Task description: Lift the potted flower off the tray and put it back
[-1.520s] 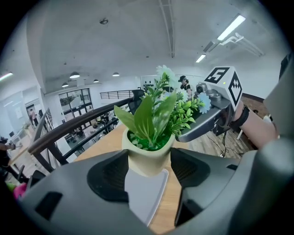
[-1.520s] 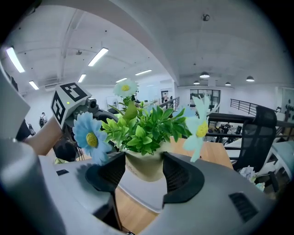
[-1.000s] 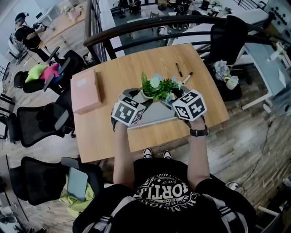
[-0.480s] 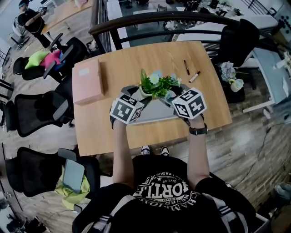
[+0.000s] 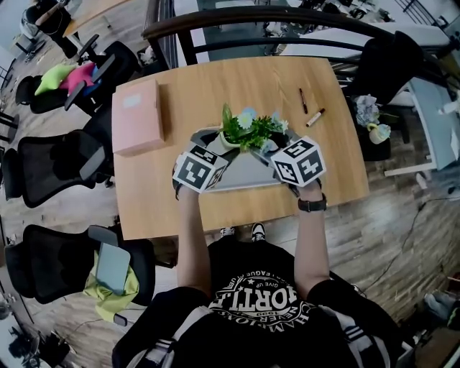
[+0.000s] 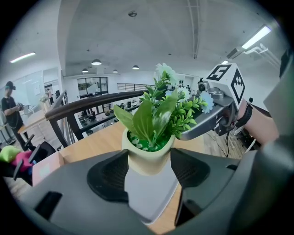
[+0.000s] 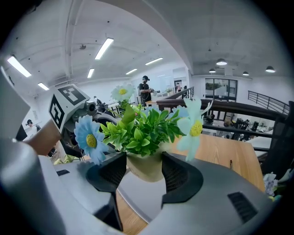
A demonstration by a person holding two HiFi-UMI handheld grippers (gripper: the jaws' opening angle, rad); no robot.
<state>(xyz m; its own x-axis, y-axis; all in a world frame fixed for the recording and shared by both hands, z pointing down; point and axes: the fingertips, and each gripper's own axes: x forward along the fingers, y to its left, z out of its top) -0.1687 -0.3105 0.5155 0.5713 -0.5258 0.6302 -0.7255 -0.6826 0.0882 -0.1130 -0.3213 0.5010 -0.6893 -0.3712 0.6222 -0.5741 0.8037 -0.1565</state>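
Observation:
The potted flower (image 5: pixel 248 133), green leaves and pale blue daisies in a cream pot (image 6: pixel 148 160), is at the far end of the grey tray (image 5: pixel 244 176) on the wooden table. My left gripper (image 5: pixel 219 149) comes at the pot from the left and my right gripper (image 5: pixel 277 149) from the right. In the left gripper view both dark pads (image 6: pixel 108 176) press on the pot's sides, with the tray (image 6: pixel 151 197) just beneath. The right gripper view shows the same hold on the pot (image 7: pixel 144 167). I cannot tell whether the pot's base touches the tray.
A pink box (image 5: pixel 136 118) lies on the table's left part. Two pens (image 5: pixel 303 100) lie at the far right. Black office chairs (image 5: pixel 50 169) stand left of the table, and a dark railing (image 5: pixel 237 18) runs behind it. The table's near edge (image 5: pixel 237 219) is close to the person.
Both grippers have sunk a little toward the tray together, with the pot between them. The jaws have kept the same width.

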